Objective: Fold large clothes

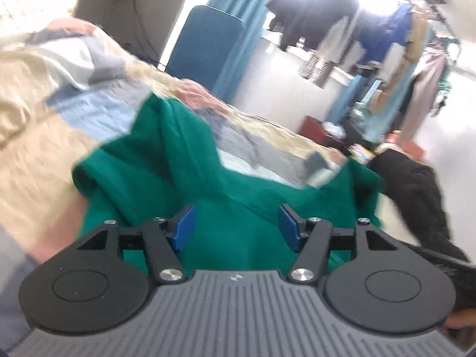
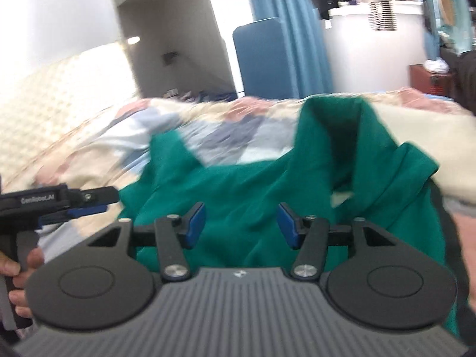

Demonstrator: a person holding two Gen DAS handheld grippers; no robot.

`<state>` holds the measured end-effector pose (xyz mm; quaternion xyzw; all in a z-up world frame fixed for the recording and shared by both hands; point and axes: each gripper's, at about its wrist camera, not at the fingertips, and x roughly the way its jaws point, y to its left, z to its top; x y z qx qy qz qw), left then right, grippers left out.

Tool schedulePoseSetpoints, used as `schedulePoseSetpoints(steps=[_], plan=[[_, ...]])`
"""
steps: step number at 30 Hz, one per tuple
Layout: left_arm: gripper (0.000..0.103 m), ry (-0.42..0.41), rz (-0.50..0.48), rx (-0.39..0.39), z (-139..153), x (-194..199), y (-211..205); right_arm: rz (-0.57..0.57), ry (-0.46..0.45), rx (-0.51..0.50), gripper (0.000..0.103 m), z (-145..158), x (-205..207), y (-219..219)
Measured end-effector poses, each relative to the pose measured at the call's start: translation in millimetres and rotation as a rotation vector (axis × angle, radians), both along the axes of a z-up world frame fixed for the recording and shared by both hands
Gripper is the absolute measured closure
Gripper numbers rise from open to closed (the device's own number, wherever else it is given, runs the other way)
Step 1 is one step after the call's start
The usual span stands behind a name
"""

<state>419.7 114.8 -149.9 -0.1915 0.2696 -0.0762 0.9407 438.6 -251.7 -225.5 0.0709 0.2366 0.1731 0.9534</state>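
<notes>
A green garment [image 1: 208,196] lay rumpled on a patchwork quilt [image 1: 38,136] covering the bed, one fold raised toward the far edge. The left gripper [image 1: 236,227] hung above the near part of the cloth with its blue pads [image 1: 184,227] apart and nothing pressed between them. The right gripper [image 2: 241,226] likewise stood with jaws parted over the green fabric, gripping nothing. In the right wrist view, the left gripper appeared at the left edge, held by a hand [image 2: 20,270]. Hanging clothes [image 1: 342,29] were blurred behind.

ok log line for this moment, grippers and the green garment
left gripper: open, empty | right gripper: open, empty | green garment: crumpled on patchwork quilt, unfolded
</notes>
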Motion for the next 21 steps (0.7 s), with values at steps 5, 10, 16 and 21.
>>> schedulePoseSetpoints(steps=[5,10,16,21], plan=[[0.038,0.033,0.06,0.003,-21.8,55.7,13.9,-0.125,-0.032,-0.055,0.048,-3.2,45.6,-2.8],[0.041,0.06,0.088,-0.119,-64.3,97.9,29.4,-0.157,-0.089,-0.081,0.048,-30.5,76.8,-2.2],[0.066,0.05,0.058,-0.184,-84.2,122.9,30.5,-0.199,-0.12,-0.071,0.048,-50.7,101.6,-6.5],[0.087,-0.009,0.046,-0.242,-82.6,123.0,37.8,-0.195,-0.132,-0.057,0.074,-55.3,107.8,-10.4]])
